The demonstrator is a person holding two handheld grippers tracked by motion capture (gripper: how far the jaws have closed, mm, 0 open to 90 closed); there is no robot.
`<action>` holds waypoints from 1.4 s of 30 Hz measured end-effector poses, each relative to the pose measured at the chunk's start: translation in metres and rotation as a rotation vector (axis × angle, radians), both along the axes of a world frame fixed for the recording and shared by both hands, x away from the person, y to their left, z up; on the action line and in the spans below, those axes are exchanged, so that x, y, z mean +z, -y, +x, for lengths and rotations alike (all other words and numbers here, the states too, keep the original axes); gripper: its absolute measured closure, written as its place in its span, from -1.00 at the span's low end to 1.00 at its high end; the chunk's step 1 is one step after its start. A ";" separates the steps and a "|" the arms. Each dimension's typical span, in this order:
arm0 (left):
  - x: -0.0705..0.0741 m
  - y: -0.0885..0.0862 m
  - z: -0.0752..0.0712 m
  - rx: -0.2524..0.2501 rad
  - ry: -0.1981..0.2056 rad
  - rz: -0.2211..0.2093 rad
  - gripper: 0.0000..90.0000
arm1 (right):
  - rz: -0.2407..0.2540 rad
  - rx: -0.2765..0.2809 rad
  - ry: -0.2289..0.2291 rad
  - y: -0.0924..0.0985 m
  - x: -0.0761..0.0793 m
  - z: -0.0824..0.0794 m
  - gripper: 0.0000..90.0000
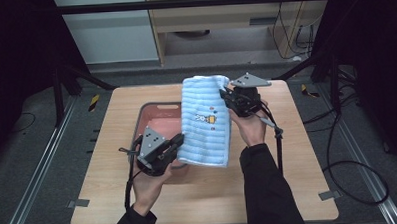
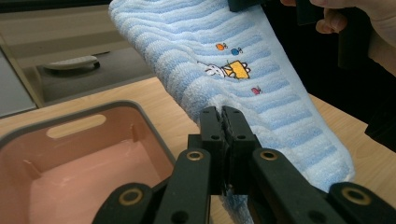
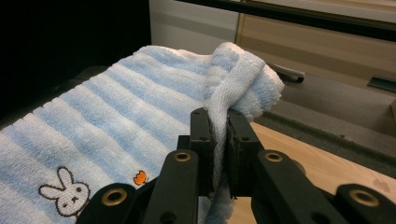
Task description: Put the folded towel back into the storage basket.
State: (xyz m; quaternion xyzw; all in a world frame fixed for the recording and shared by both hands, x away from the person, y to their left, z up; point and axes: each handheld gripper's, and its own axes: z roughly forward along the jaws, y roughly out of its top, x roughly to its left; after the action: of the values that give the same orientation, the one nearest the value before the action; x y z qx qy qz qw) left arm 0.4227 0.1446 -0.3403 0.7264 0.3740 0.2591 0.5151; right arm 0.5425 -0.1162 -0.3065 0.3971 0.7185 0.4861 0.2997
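Hanging between both claws, the striped towel [image 1: 205,123] overhangs the pink tub [image 1: 157,109].

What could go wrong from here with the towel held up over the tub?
1. The right gripper pinches only the thin hem of the towel; it may slip out.
2. The left gripper also bites just at an edge, so the sagging cloth could pull free.
3. The towel's low end hangs near the pink tub and could catch its rim.
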 end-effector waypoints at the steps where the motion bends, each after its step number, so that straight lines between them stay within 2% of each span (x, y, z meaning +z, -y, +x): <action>1: 0.001 -0.003 0.000 0.006 0.004 0.002 0.95 | -0.001 0.007 0.005 -0.007 0.003 0.002 0.84; 10: 0.006 -0.032 0.004 0.052 0.015 -0.008 0.95 | -0.003 0.040 0.006 -0.036 0.007 0.014 0.84; 13: 0.006 -0.039 0.005 0.062 0.017 -0.009 0.95 | -0.007 0.055 0.001 -0.048 0.004 0.020 0.84; 18: 0.003 -0.052 0.009 0.077 0.003 -0.023 0.95 | -0.001 0.063 -0.007 -0.059 0.002 0.026 0.84; 23: 0.001 -0.061 0.013 0.092 0.002 -0.013 0.95 | -0.007 0.075 -0.013 -0.074 -0.003 0.034 0.84; 30: -0.006 -0.075 0.020 0.117 -0.014 -0.012 0.95 | -0.006 0.087 -0.014 -0.086 -0.009 0.043 0.84; 36: -0.010 -0.083 0.026 0.128 -0.029 -0.013 0.95 | 0.004 0.095 -0.030 -0.098 -0.016 0.049 0.84; 42: -0.016 -0.090 0.033 0.143 -0.040 -0.012 0.95 | 0.000 0.098 -0.028 -0.105 -0.023 0.056 0.84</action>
State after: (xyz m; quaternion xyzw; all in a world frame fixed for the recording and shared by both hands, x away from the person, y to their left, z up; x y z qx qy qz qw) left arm 0.4556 0.2348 -0.3559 0.6997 0.4366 0.2786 0.4921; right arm 0.5989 -0.0109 -0.3300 0.3682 0.7410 0.4948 0.2655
